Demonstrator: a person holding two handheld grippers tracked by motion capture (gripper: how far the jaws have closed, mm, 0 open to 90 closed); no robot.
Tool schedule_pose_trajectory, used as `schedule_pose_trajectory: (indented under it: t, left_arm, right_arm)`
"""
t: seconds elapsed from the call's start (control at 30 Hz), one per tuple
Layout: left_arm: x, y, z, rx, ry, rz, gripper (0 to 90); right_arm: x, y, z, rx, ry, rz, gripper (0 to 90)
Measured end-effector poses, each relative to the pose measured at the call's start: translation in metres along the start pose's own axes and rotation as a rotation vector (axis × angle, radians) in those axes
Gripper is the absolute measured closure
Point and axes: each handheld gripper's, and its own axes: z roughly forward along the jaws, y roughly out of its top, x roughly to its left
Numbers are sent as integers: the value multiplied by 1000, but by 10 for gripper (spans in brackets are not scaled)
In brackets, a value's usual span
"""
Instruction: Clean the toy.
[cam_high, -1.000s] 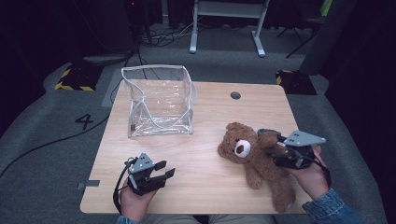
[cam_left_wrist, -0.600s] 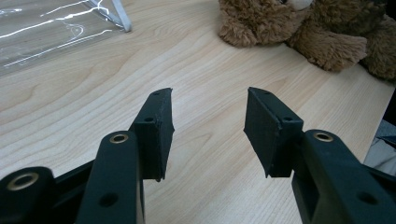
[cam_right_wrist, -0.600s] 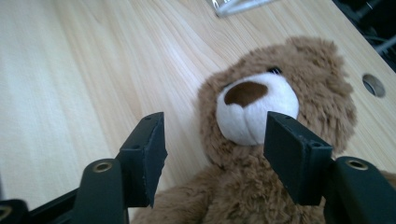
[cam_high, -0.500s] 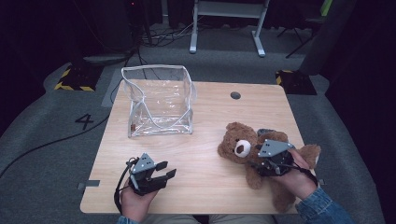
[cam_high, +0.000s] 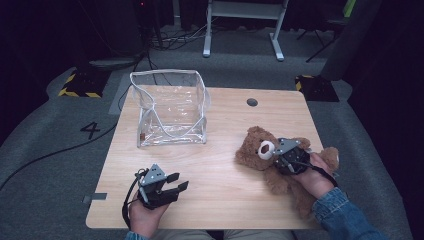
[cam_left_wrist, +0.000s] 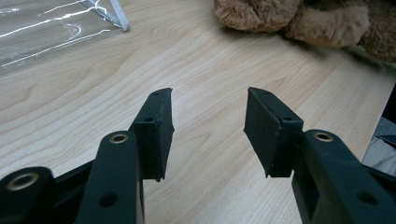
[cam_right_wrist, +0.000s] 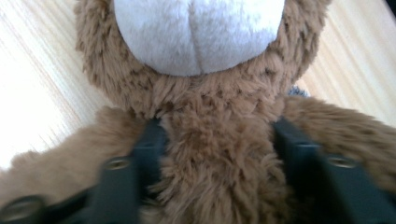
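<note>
The right gripper (cam_high: 281, 157) has just been closing, its jaws pressed into the teddy bear (cam_right_wrist: 205, 140) just below its head. The bear lies on the table (cam_high: 225, 200), not yet lifted; the clear bag (cam_high: 170, 112) waits, likely its destination. The left gripper (cam_left_wrist: 208, 126) rests half-open, holding nothing.

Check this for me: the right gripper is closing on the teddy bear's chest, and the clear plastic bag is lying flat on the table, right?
Not quite. The clear plastic bag is not lying flat: the high view shows it standing upright and open on the table. The rest holds: the right gripper has just been closing its jaws, with the teddy bear and its chest fur pressed between them in the right gripper view.
</note>
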Motion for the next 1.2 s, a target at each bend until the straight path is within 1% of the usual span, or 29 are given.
schedule_pose_trajectory:
  t: [0.07, 0.1, 0.13, 0.23, 0.27, 0.3, 0.33, 0.4, 0.43, 0.47, 0.5, 0.57, 0.6, 0.67, 0.7, 0.73, 0.8, 0.87, 0.9, 0.93, 1.0, 1.03, 1.1, 1.13, 1.2]
  left_arm:
    - [0, 0, 0, 3, -1, 0, 518]
    - [0, 0, 0, 2, -1, -1, 518]
    - [1, 0, 0, -1, 0, -3, 518]
    - [2, 1, 2, 0, -3, -4, 518]
    - [2, 1, 2, 0, -5, -4, 519]
    - [1, 2, 3, 1, -7, 0, 519]
    - [1, 2, 3, 2, -6, 1, 519]
    - [1, 3, 5, 7, -12, 7, 519]
    - [0, 4, 6, 4, -15, 8, 519]
    - [0, 4, 7, 7, -14, 12, 519]
    - [0, 5, 8, 9, -18, 15, 519]
    - [-1, 6, 10, 10, -24, 10, 519]
    - [-1, 6, 11, 14, -28, 18, 519]
    - [-1, 7, 14, 19, -31, 24, 519]
    - [-2, 8, 15, 20, -38, 19, 519]
    - [-2, 8, 15, 20, -35, 26, 520]
    - [-2, 9, 15, 20, -33, 31, 519]
    - [-2, 8, 14, 21, -33, 28, 519]
    - [-1, 8, 14, 18, -31, 24, 519]
    - [0, 7, 13, 19, -37, 19, 519]
    - [0, 6, 12, 14, -30, 16, 519]
    - [0, 6, 12, 14, -29, 16, 519]
    - [0, 5, 11, 16, -28, 15, 519]
    - [0, 5, 11, 14, -29, 13, 518]
    - [0, 5, 10, 14, -23, 15, 518]
  right_arm:
    - [-4, 0, -3, -18, 21, 40, 680]
    - [-8, 0, -8, -18, 14, 65, 707]
    - [-12, 0, -14, -34, 14, 105, 723]
    - [-26, -3, -33, -112, 19, 224, 735]
    - [-34, -6, -42, -141, 42, 287, 738]
    - [-38, -9, -47, -156, 58, 319, 736]
    - [-44, -14, -55, -187, 77, 382, 733]
    - [-52, -25, -65, -224, 94, 442, 731]
    - [-54, -30, -68, -236, 91, 465, 730]
    - [-58, -38, -72, -253, 87, 498, 728]
    - [-59, -45, -74, -268, 79, 533, 724]
    - [-64, -58, -75, -284, 65, 583, 709]
    - [-66, -68, -72, -276, 56, 614, 698]
    - [-69, -80, -62, -275, 27, 654, 645]
    - [-72, -85, -57, -282, 19, 692, 620]
    - [-76, -89, -53, -285, 7, 725, 603]
    - [-84, -92, -44, -278, -16, 753, 556]
    - [-91, -92, -34, -267, -31, 780, 509]
    - [-94, -92, -32, -265, -38, 787, 489]
    - [-97, -90, -29, -265, -45, 795, 461]
    - [-100, -88, -28, -266, -55, 784, 409]
    - [-101, -86, -29, -271, -55, 773, 396]
    - [-99, -81, -32, -280, -58, 745, 381]
    - [-98, -79, -33, -277, -70, 719, 372]
    - [-93, -73, -37, -273, -72, 686, 369]
